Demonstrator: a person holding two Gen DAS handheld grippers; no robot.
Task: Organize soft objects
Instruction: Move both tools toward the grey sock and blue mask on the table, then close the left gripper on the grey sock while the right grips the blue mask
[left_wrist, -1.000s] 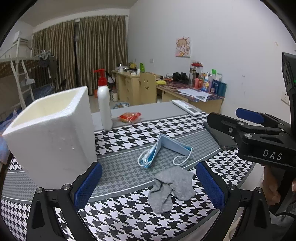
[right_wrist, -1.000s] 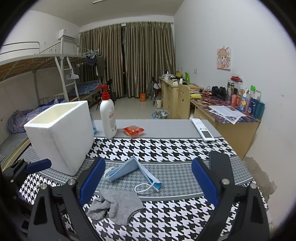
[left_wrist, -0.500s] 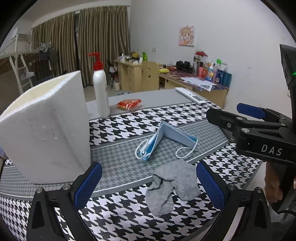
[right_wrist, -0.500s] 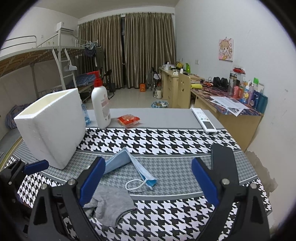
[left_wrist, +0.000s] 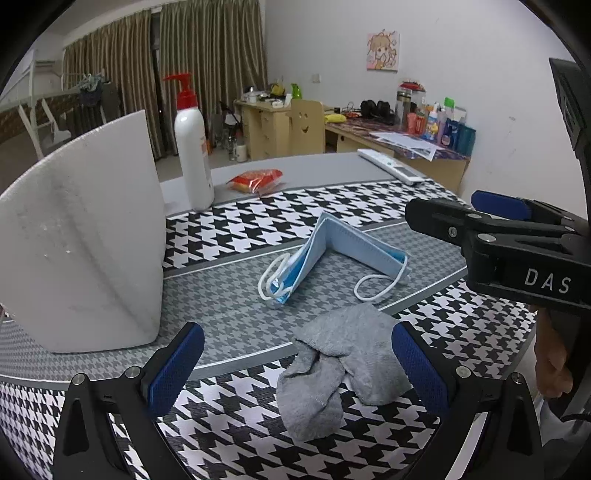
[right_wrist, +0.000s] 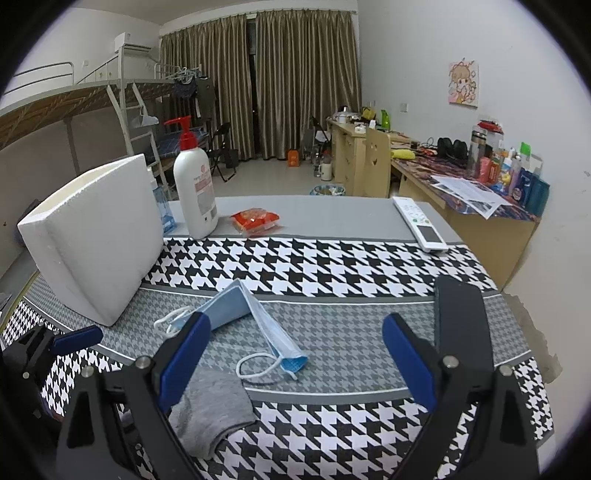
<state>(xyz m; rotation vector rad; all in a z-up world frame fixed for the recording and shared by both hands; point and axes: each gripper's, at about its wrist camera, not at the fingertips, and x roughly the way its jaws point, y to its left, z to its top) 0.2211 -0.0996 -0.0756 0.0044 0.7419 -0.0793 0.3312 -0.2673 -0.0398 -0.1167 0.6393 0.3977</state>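
A crumpled grey sock (left_wrist: 334, 363) lies on the houndstooth cloth, right between the blue pads of my open left gripper (left_wrist: 297, 363). Just beyond it rests a folded blue face mask (left_wrist: 332, 254) with white ear loops. In the right wrist view the mask (right_wrist: 255, 317) lies ahead of my open right gripper (right_wrist: 295, 360), and the sock (right_wrist: 212, 413) sits under its left finger. A white foam box (left_wrist: 81, 258) stands at the left, also seen as the box (right_wrist: 92, 236) in the right wrist view. The right gripper's body (left_wrist: 517, 251) shows at the right of the left wrist view.
A white pump bottle (right_wrist: 195, 192) with a red top, a red snack packet (right_wrist: 255, 219) and a white remote (right_wrist: 419, 223) sit on the far grey part of the table. A black flat piece (right_wrist: 461, 317) lies at the right. Desks and a bunk bed stand beyond.
Both grippers have dropped lower and moved in toward the table. The sock and mask loom larger. The foam box's opening is no longer visible to the left wrist view. Both stay open.
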